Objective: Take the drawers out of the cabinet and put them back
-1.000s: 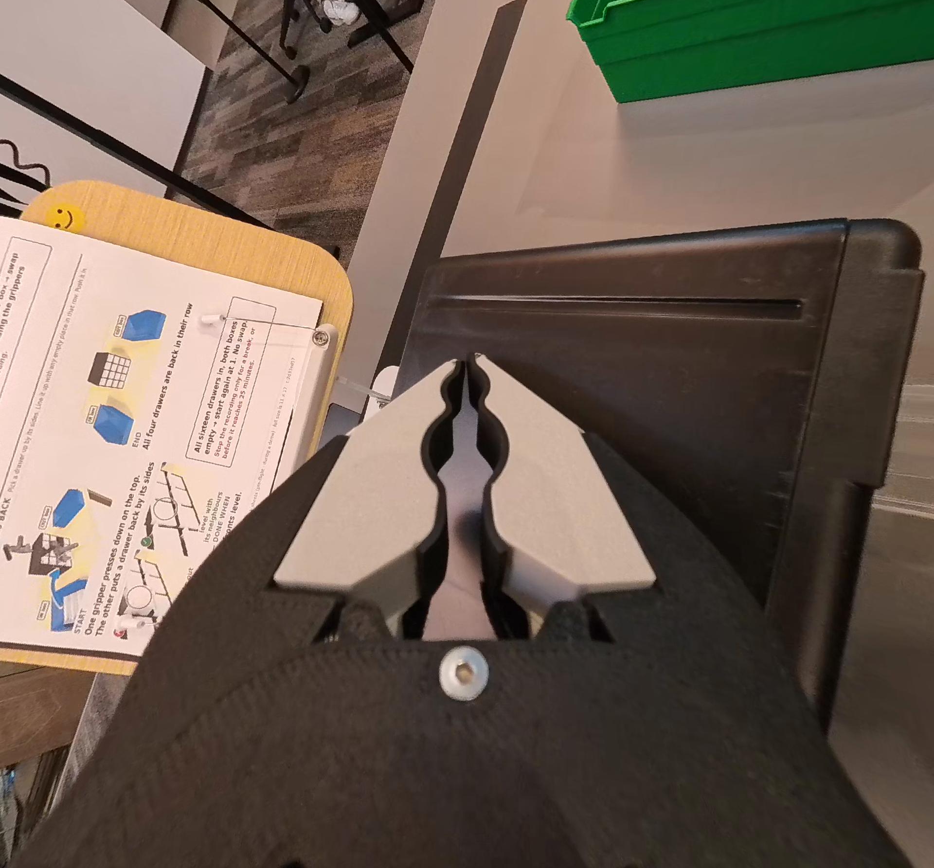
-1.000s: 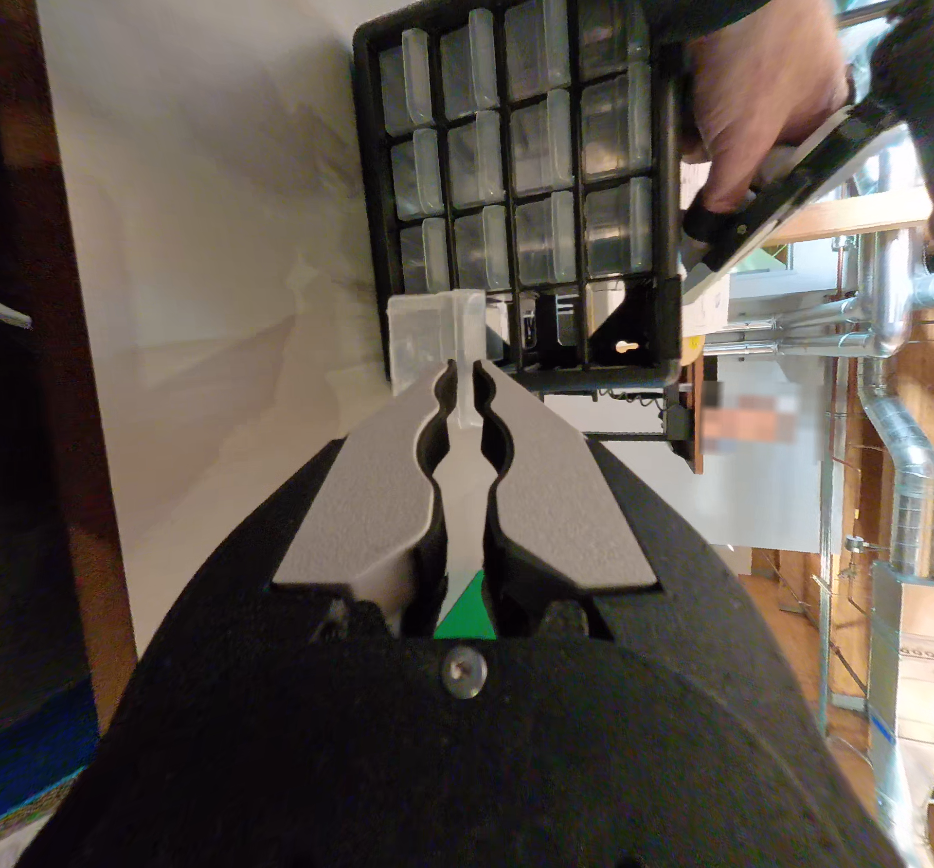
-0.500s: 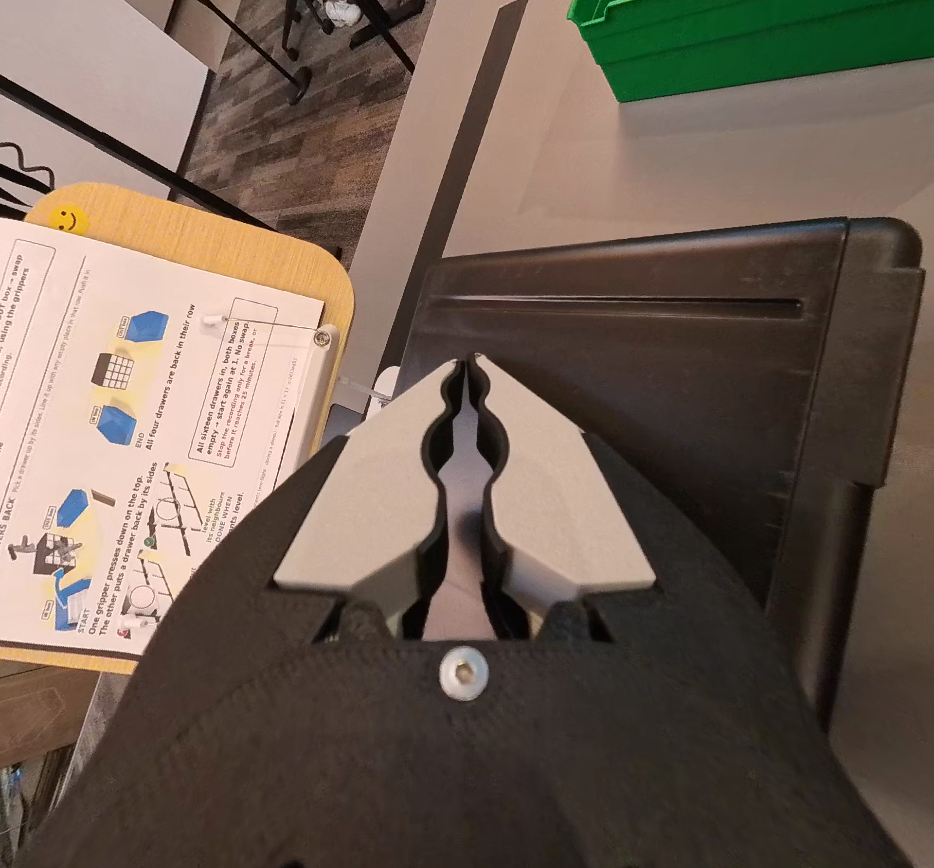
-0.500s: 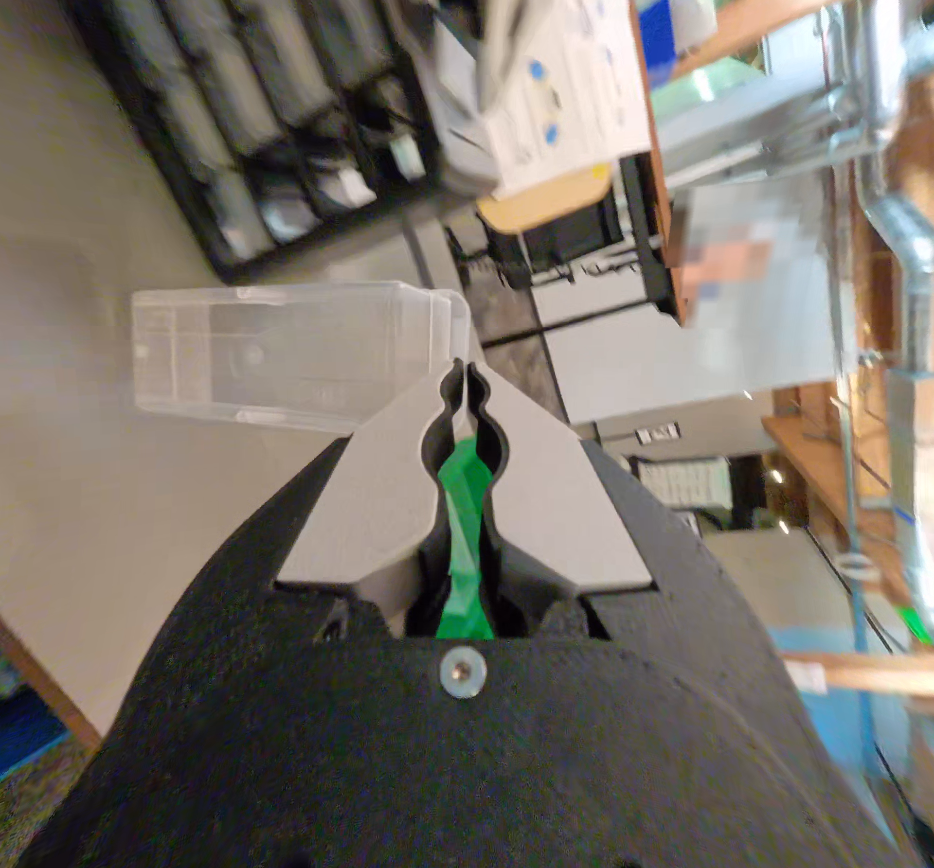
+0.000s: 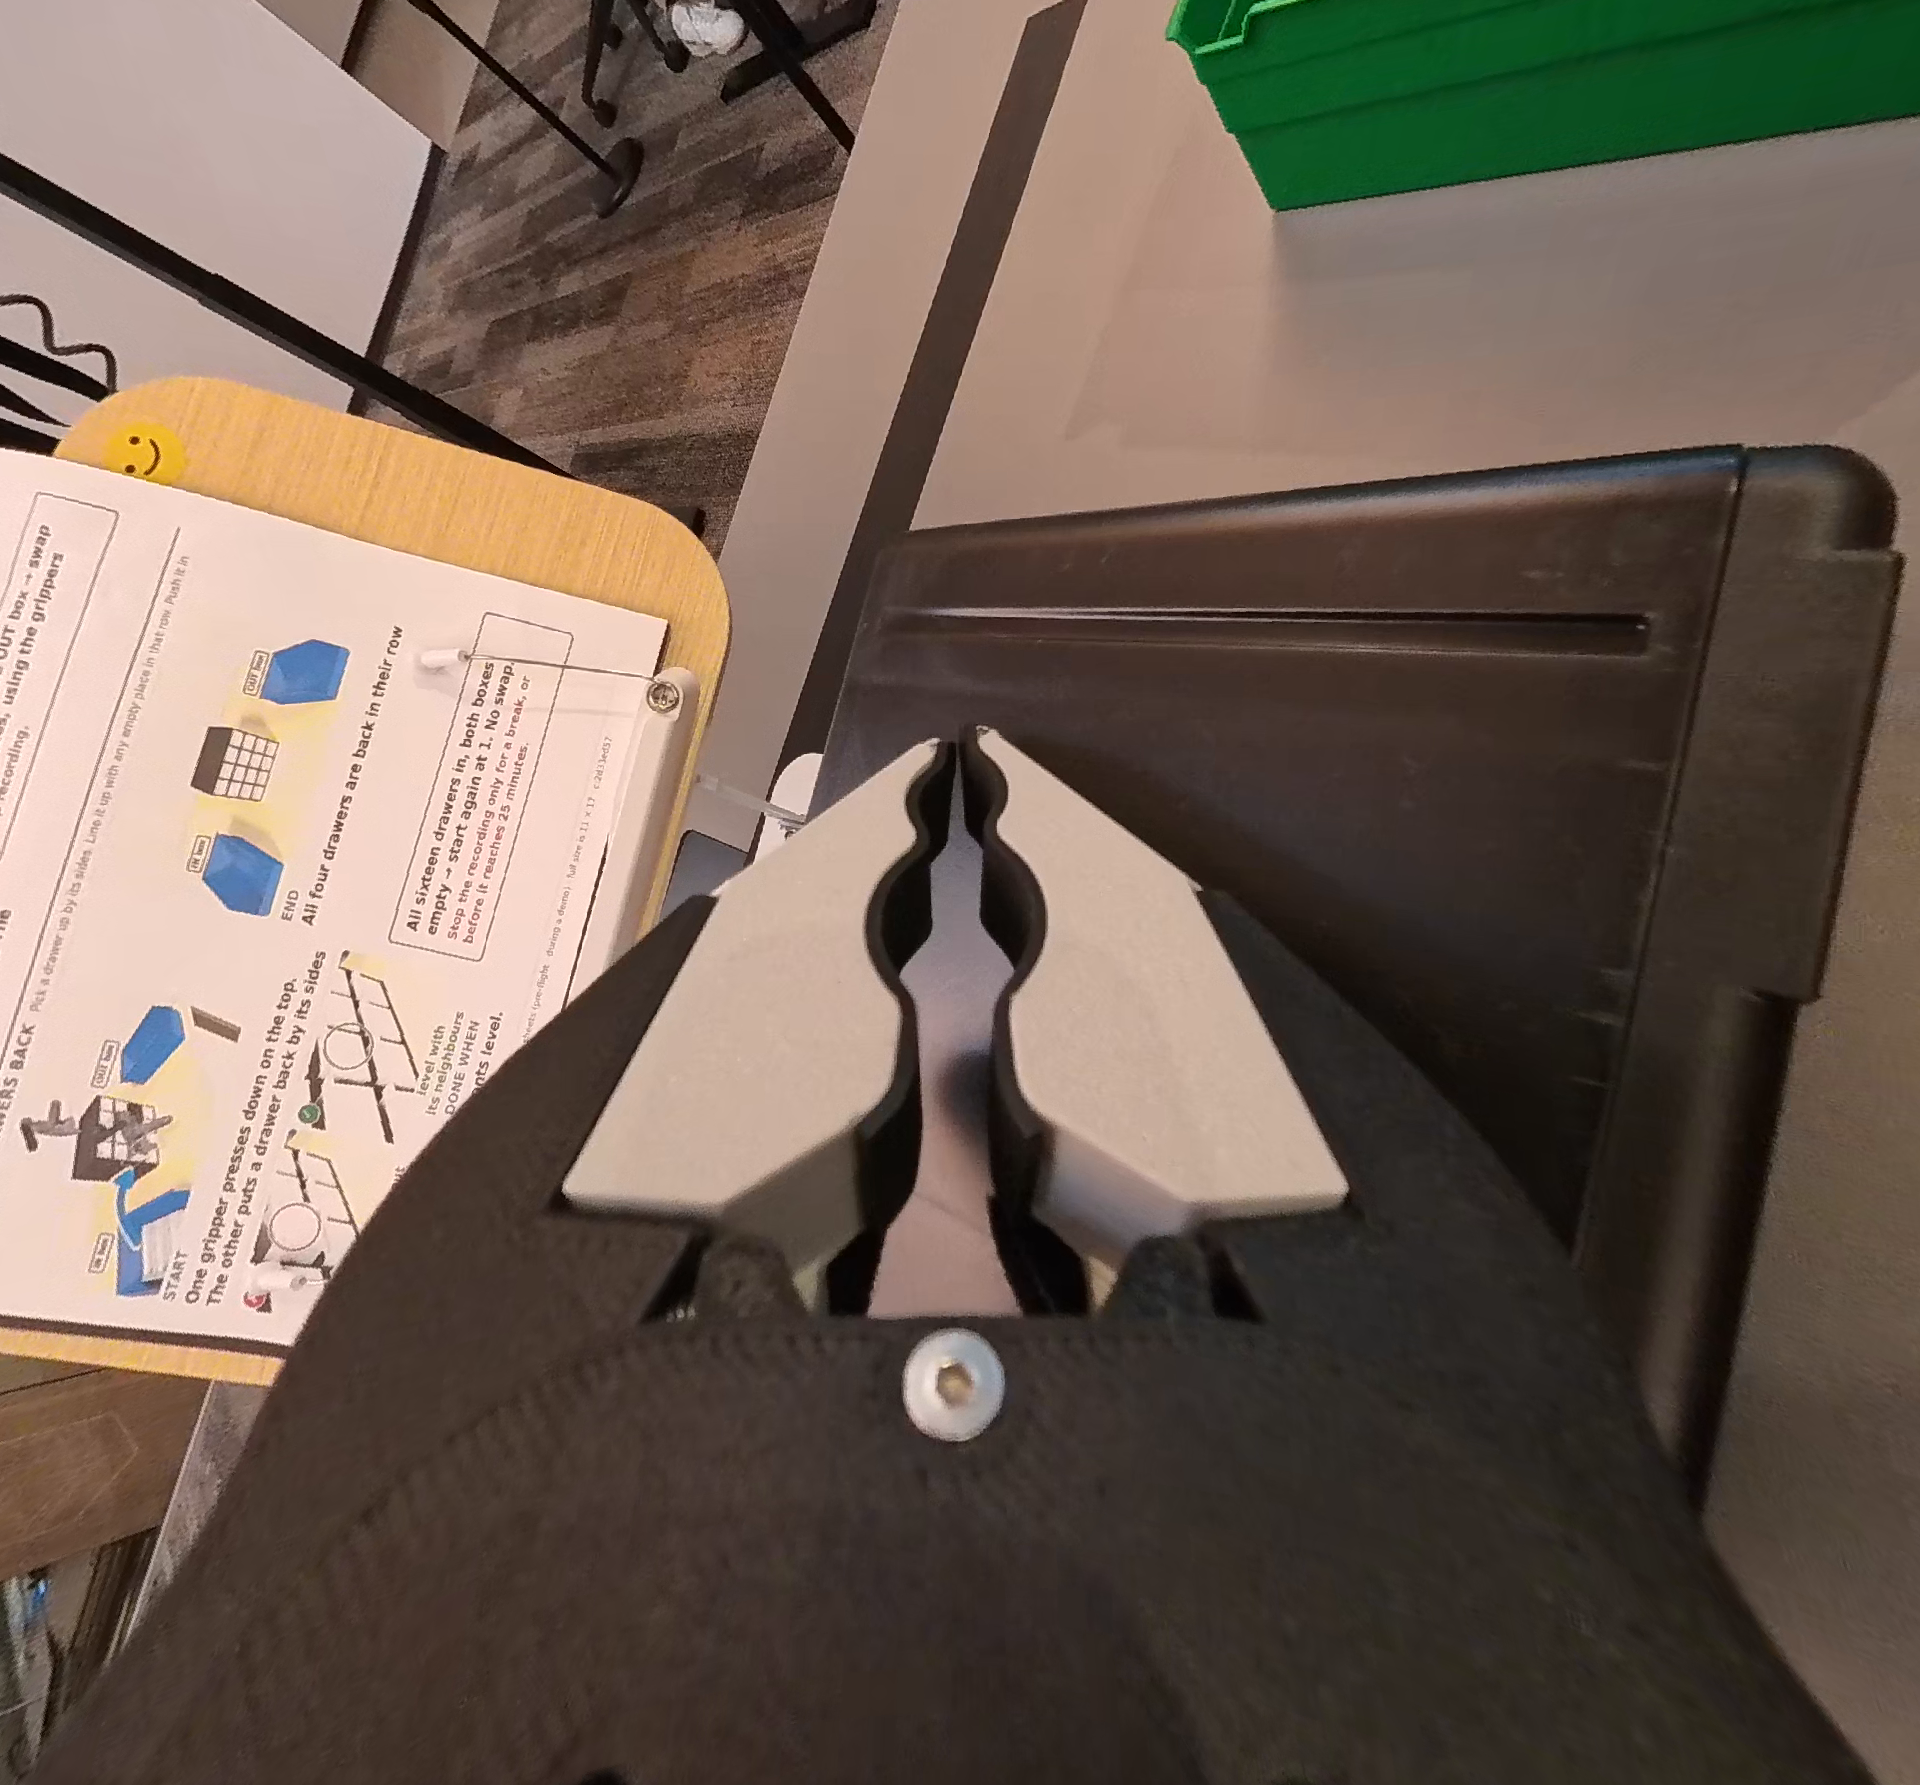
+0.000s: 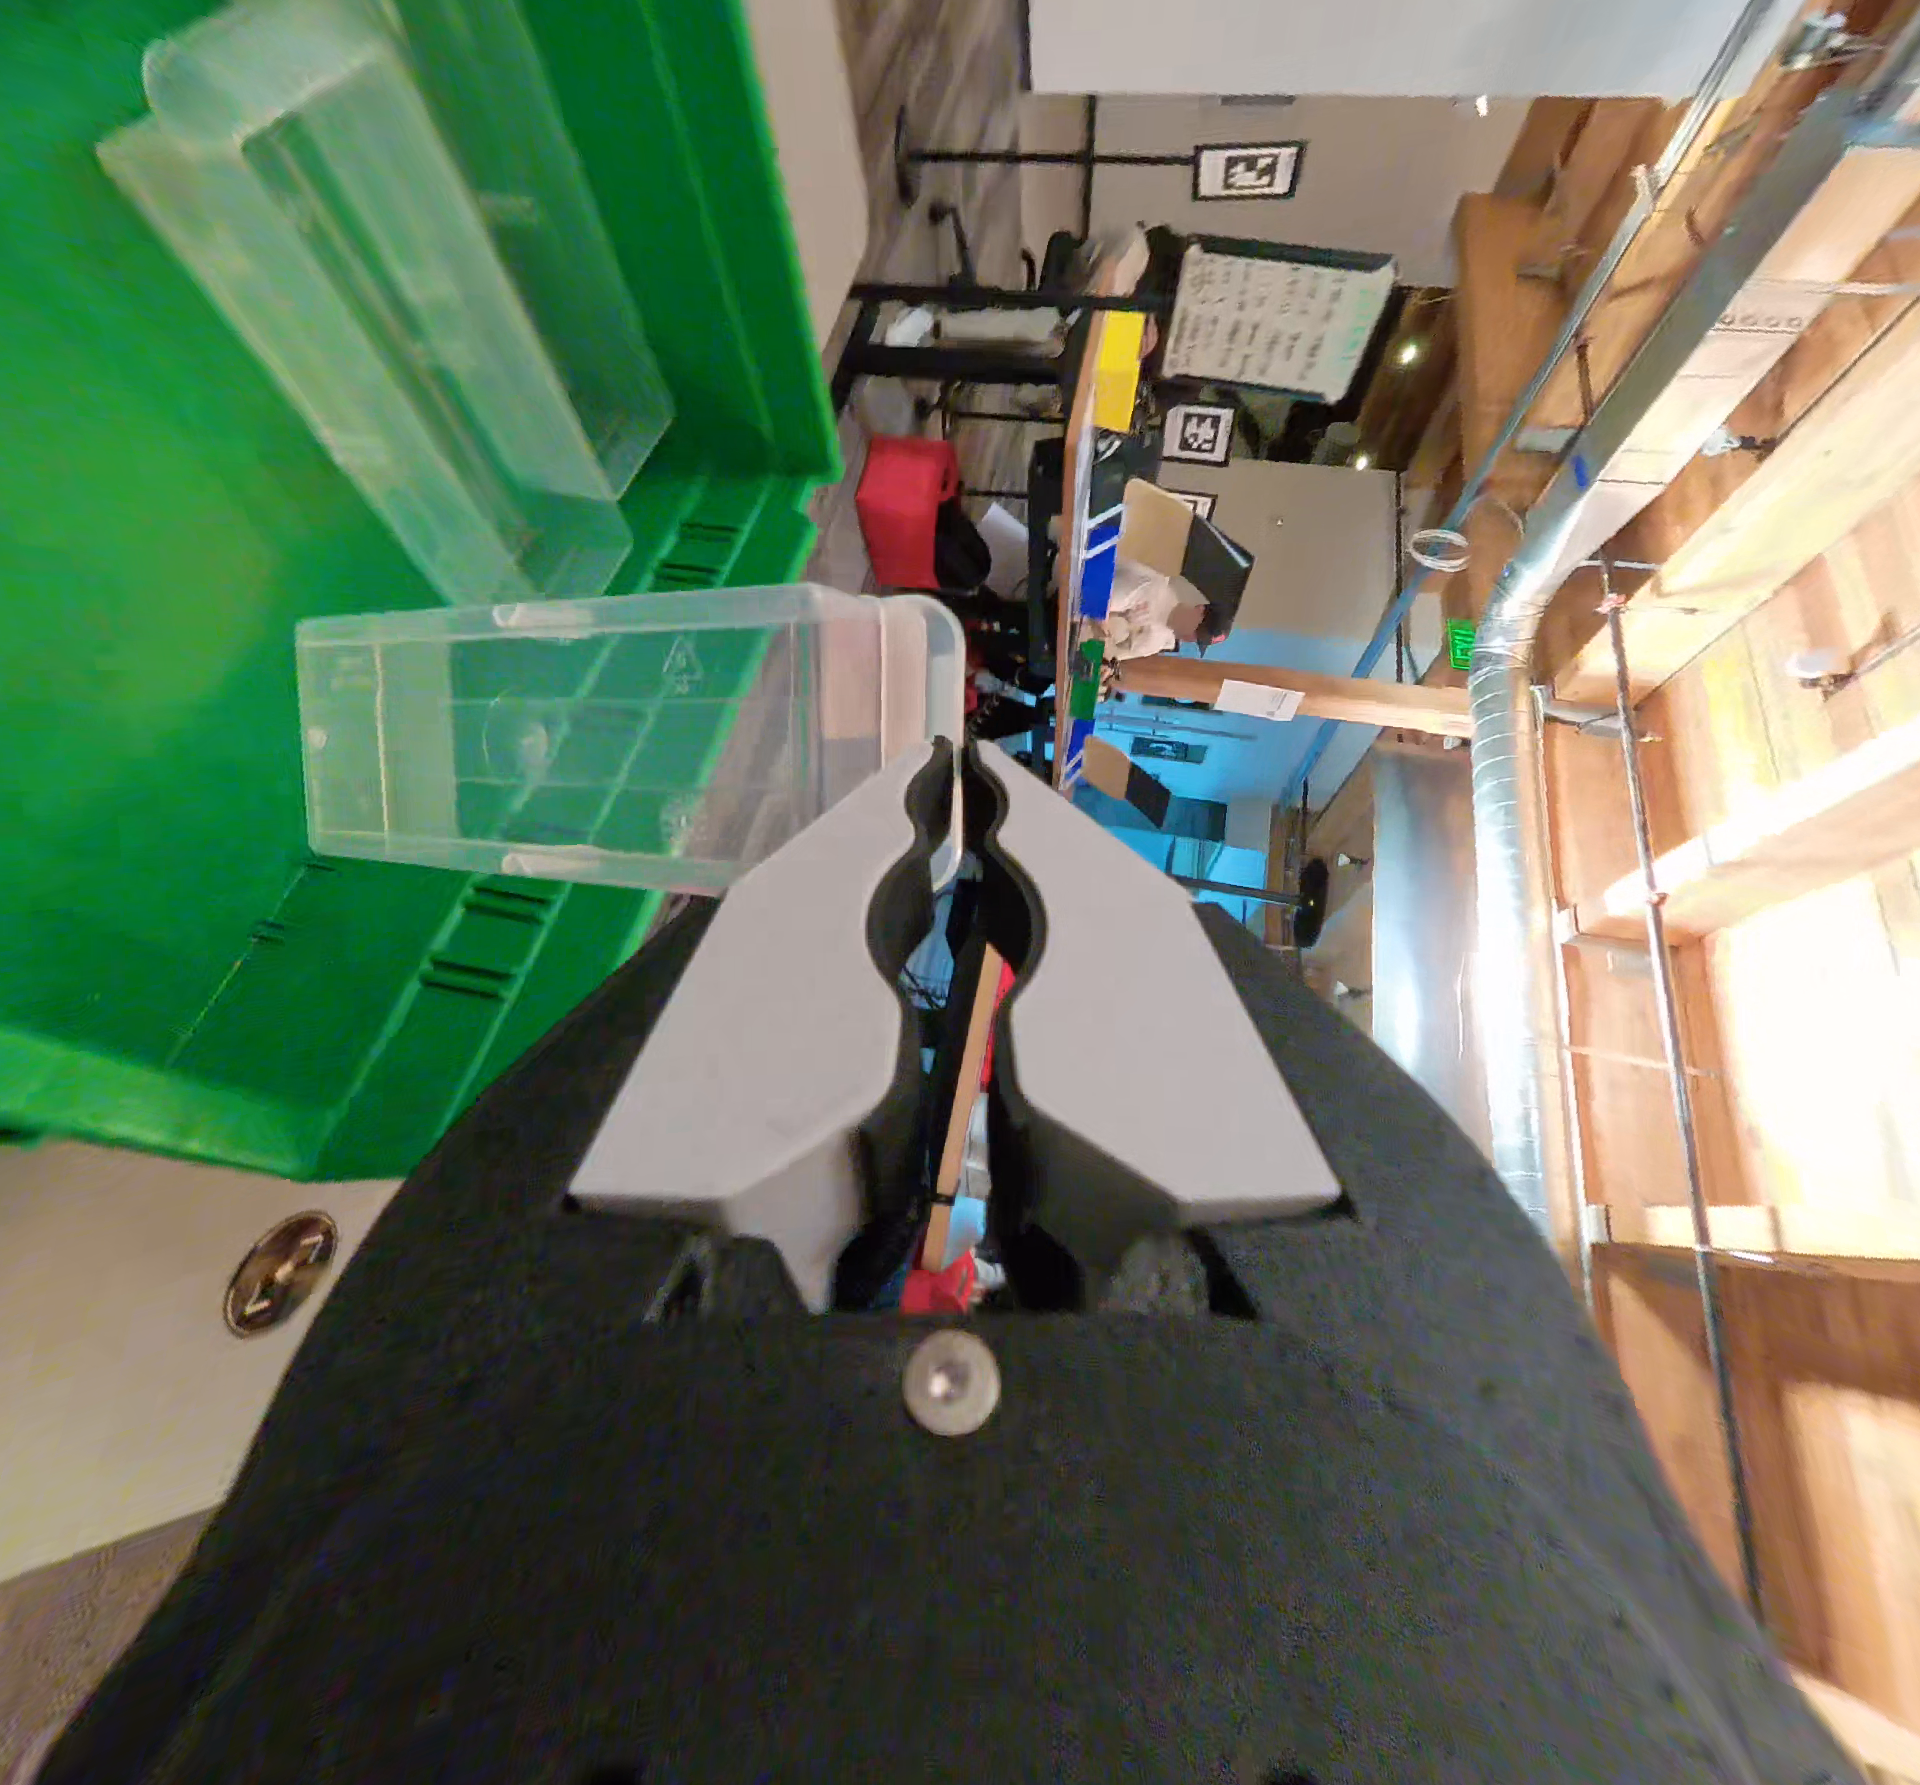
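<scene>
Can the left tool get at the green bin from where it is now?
Probably yes. The left tool, shut and empty, rests over the black cabinet's top; only bare table lies between the cabinet and the green bin.

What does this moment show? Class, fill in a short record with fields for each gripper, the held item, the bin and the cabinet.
Left gripper: shut, empty, tips over the black cabinet top.
Right gripper: shut on the clear drawer by its front lip.
Clear drawer: empty, held in front of the green bin.
Green bin: already holds at least two other clear drawers.
Instruction sheet: left of the cabinet, on a wooden board.
</scene>
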`<state>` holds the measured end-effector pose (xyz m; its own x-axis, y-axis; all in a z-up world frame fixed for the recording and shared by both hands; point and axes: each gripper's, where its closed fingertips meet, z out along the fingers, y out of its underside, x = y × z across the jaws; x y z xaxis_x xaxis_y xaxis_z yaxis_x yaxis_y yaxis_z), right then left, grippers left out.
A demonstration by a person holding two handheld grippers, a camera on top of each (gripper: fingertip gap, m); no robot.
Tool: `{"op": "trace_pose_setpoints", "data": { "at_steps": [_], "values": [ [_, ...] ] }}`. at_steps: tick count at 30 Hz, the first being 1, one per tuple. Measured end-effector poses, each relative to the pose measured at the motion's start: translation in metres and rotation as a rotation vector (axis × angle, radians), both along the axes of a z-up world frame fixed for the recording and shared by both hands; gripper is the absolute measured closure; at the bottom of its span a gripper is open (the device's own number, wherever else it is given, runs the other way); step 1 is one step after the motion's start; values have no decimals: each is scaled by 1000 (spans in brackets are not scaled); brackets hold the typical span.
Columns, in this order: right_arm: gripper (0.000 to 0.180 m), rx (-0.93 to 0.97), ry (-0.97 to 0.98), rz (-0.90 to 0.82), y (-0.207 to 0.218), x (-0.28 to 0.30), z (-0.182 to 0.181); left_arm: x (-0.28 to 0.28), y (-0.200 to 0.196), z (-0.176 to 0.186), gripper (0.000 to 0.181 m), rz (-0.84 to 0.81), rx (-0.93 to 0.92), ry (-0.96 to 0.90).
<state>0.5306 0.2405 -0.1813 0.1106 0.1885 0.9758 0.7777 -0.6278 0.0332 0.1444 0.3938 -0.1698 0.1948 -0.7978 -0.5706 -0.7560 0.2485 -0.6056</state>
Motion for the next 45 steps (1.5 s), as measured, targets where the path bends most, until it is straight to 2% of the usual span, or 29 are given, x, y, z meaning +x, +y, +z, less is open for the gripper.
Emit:
{"op": "trace_pose_setpoints", "data": {
  "at_steps": [3,6,10,14,18,21,23,26,31,37,39,45],
  "values": [
    [180,-54,3,-28,9,12,-44,0,0,0,181,0,-1,0],
    [179,-32,37,7,8,-7,-54,0,0,0,181,-1,0,1],
    [177,-119,142,65,-3,-56,-73,0,0,0,181,-1,1,2],
    [175,-212,361,79,-8,-88,-106,0,0,0,181,-1,1,1],
    [174,-245,523,31,4,-82,-127,0,0,0,181,-1,1,1],
    [179,-259,765,-1,17,-79,-143,0,0,0,181,-1,0,1],
    [156,-283,891,-45,22,-74,-151,0,0,0,181,-1,0,1],
    [153,-267,985,-15,25,-71,-137,0,0,0,181,-1,1,1],
    [155,-455,936,-55,-8,-49,-134,0,0,0,181,-1,-1,1],
    [159,-703,773,-196,-35,-15,-179,0,0,0,181,-1,0,1],
    [165,-696,726,-230,-29,-3,-190,0,0,0,181,-1,0,1],
    [174,-601,716,-144,9,-4,-193,0,0,0,181,-1,-3,1]
  ]
}}
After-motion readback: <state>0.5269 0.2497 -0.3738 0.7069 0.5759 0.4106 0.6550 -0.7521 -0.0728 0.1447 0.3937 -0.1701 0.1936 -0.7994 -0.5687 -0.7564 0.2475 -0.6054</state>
